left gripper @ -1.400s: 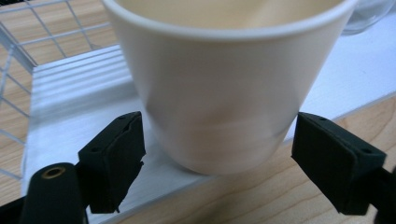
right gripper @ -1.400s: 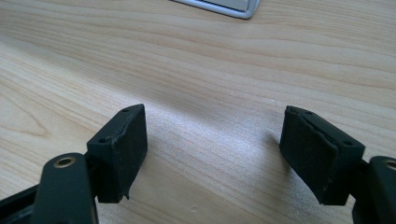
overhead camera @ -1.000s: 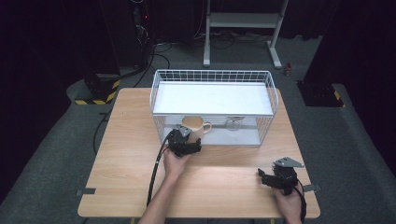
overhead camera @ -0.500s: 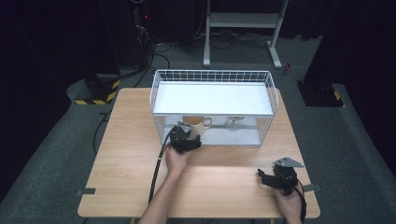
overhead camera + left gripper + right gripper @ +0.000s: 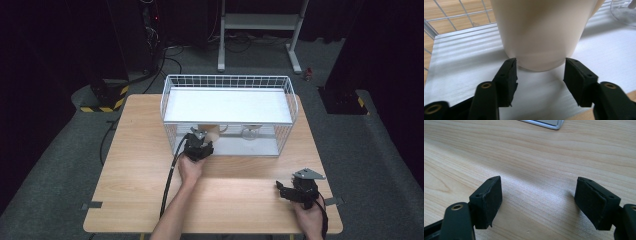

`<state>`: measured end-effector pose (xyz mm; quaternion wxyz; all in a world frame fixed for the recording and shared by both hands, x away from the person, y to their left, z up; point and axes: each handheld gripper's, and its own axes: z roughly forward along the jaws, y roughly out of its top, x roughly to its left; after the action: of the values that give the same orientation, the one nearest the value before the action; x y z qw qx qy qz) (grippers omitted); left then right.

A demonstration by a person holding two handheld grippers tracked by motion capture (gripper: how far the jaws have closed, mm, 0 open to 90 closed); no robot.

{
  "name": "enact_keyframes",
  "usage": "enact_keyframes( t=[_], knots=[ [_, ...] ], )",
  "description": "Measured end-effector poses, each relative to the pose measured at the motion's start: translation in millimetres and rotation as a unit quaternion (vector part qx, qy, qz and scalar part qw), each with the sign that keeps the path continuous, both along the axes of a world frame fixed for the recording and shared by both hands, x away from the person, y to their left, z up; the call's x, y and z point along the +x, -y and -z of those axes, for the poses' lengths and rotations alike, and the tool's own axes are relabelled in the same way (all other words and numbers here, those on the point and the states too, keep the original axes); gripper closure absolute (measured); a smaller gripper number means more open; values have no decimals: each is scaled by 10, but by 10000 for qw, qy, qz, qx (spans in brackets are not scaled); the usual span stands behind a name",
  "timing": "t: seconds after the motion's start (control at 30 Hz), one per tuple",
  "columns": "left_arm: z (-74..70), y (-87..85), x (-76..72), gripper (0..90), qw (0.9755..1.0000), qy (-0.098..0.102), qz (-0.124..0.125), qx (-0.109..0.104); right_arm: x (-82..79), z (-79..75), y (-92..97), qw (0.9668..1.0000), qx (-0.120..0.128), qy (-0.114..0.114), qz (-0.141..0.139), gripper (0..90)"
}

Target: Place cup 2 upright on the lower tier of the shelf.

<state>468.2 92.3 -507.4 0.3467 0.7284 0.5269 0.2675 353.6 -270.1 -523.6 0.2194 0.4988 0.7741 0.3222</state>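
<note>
Left tongs (image 5: 539, 71) have just been closing round my cream mug (image 5: 541, 32) inside the wire basket (image 5: 170, 95) — pads at its base, so it may tip; right tongs (image 5: 544, 202) wide over the counter (image 5: 135, 165).

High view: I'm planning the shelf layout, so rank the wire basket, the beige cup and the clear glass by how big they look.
1. wire basket, by far the largest.
2. beige cup and clear glass: both look small and partly hidden under the basket's shelf, so no ranking between them.
</note>
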Motion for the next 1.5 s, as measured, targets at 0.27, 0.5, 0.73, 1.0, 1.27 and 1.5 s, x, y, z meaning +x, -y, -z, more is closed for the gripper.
enact_keyframes(
  t=[0.27, 0.5, 0.73, 1.0, 1.27, 1.5],
  knots=[
    [-50, 7, 65, 563, 9997, -149, 97, 169, -1, 0, -1, 10000, -1, 0, 5, 222],
    [-24, 1, 105, 638, 9997, -197, 123, -19, -2, -1, -3, 10000, 7, -8, 16, 222],
    [-23, -19, 101, 657, 9994, -232, 226, -104, -2, -1, -2, 10000, 8, -9, 16, 222],
    [-111, -11, 0, 478, 9989, -55, 402, -255, -2, 0, -2, 10000, 8, -9, 16, 222],
    [-185, -75, -165, 462, 9966, 104, 712, -393, -2, 0, -2, 10000, 8, -10, 17, 222],
    [-260, -135, -233, 444, 9950, 13, 765, -634, -2, 0, -2, 10000, 8, -9, 16, 221]
  ],
)
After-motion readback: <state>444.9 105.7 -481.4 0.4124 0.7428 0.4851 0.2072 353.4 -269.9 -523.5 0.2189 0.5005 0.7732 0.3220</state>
